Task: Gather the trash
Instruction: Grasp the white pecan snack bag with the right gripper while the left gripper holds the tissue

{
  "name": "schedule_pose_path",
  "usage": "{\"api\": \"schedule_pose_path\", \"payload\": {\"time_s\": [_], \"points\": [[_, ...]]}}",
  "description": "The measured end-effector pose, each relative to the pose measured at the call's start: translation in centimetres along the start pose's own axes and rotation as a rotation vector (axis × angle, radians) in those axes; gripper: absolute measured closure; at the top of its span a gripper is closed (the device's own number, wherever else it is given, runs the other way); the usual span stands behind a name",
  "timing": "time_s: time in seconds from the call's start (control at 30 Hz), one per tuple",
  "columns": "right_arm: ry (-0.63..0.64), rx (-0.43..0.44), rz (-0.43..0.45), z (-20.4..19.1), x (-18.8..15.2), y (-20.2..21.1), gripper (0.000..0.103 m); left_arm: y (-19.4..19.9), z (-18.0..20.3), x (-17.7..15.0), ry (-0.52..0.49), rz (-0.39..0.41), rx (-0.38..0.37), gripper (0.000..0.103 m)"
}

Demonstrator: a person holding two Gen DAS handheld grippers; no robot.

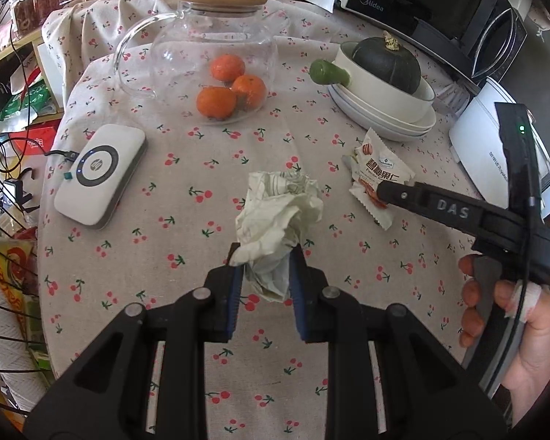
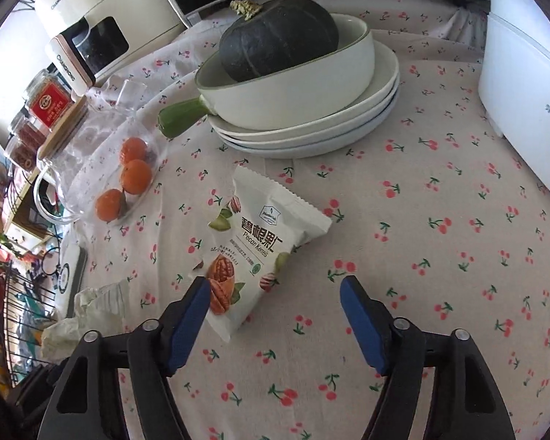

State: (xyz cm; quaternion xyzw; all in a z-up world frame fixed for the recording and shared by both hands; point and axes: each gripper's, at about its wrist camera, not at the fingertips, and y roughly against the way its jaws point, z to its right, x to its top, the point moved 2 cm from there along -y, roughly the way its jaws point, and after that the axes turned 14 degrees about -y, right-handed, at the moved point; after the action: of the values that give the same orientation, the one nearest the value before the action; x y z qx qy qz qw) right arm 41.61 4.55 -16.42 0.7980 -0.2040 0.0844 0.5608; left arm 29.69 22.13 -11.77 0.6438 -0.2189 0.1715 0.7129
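Note:
My left gripper [image 1: 266,260] is shut on a crumpled white tissue [image 1: 280,216], whose lower part sits between the blue pads over the cherry-print tablecloth [image 1: 187,220]. The tissue also shows at the left edge of the right wrist view [image 2: 88,311]. A white pecan snack wrapper [image 2: 260,242] lies flat on the cloth. My right gripper [image 2: 275,286] is open just above it, its left pad over the wrapper's near corner. In the left wrist view the right gripper's finger [image 1: 421,198] reaches onto the wrapper [image 1: 379,172].
A glass teapot [image 1: 201,58] holds three oranges. A white bowl with a dark squash [image 2: 278,36] sits on stacked plates [image 2: 311,132]. A white charger pad [image 1: 99,176] lies left. Appliances [image 2: 102,25] line the back; a white box [image 2: 524,110] stands right.

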Motion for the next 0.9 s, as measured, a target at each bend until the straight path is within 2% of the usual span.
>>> {"api": "schedule_pose_path", "payload": {"time_s": [0.07,0.1,0.13,0.2,0.3,0.5,0.7,0.9], "points": [[0.014,-0.023,0.018,-0.5,-0.3,-0.7,0.046,0.1,0.1,0.0,-0.002,0.002,0.003,0.077],[0.035,-0.034,0.039,-0.9,-0.5,-0.7,0.066,0.1,0.1,0.0,-0.002,0.001,0.003,0.077],[0.053,-0.029,0.029,-1.2,-0.7,-0.8,0.078,0.1,0.1,0.1,-0.002,0.001,0.005,0.077],[0.065,-0.018,0.032,-1.4,-1.1,-0.3,0.09,0.4,0.2,0.0,-0.006,0.001,0.012,0.077],[0.108,-0.013,0.049,-1.6,-1.7,1.4,0.095,0.9,0.7,-0.1,-0.023,-0.003,0.027,0.077],[0.174,-0.01,0.088,-0.4,-3.2,7.1,0.097,3.5,2.8,-0.3,-0.054,0.008,0.034,0.077],[0.207,-0.004,0.109,2.6,-5.6,13.0,0.098,6.1,6.0,-1.7,-0.102,0.016,0.028,0.077],[0.22,0.007,0.132,6.7,-8.9,18.3,0.098,7.8,8.9,-3.6,-0.11,0.009,-0.01,0.077]]}}
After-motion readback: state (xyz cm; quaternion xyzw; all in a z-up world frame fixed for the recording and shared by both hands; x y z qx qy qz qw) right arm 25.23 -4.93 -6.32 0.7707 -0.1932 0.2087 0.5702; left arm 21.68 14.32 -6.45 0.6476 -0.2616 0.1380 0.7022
